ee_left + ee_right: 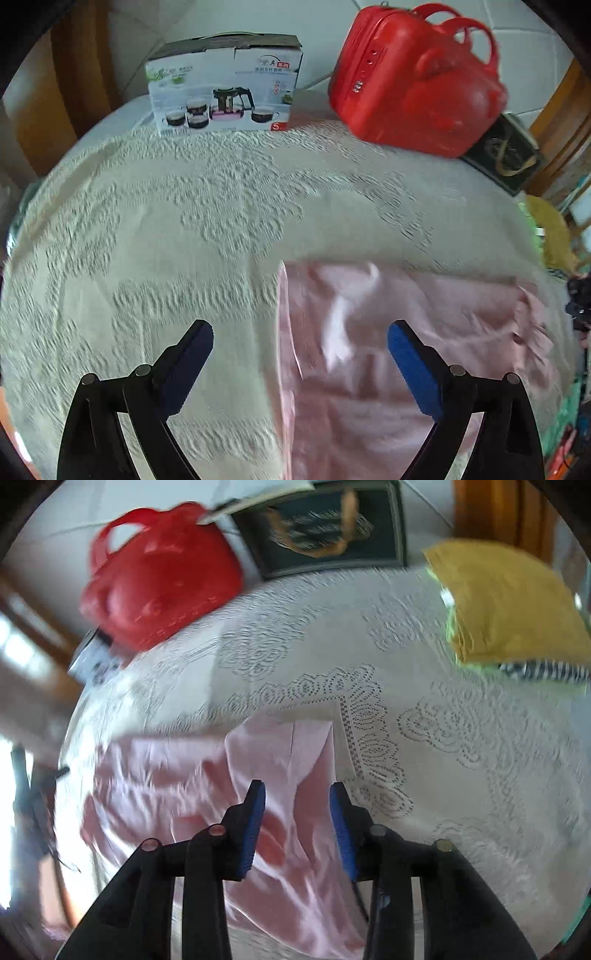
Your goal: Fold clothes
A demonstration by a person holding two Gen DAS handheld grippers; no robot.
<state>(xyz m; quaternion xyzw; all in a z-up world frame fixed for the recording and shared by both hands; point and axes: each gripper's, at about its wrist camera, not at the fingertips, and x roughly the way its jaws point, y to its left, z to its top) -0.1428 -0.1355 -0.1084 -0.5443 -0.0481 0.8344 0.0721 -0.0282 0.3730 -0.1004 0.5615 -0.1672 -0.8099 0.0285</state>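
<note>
A pink garment (388,354) lies rumpled on the white lace tablecloth (184,229). In the left wrist view it fills the lower right, and its straight left edge runs down between my fingers. My left gripper (300,334) is wide open and empty above that edge. In the right wrist view the pink garment (207,775) spreads left and below, with a folded corner at the top. My right gripper (297,794) is open above that corner, with the cloth under it and nothing held.
A teapot-set box (225,88) and a red plastic case (413,81) stand at the table's far edge, with a dark green box (506,151) beside the case. A stack of folded clothes, mustard on top (509,602), lies at the right.
</note>
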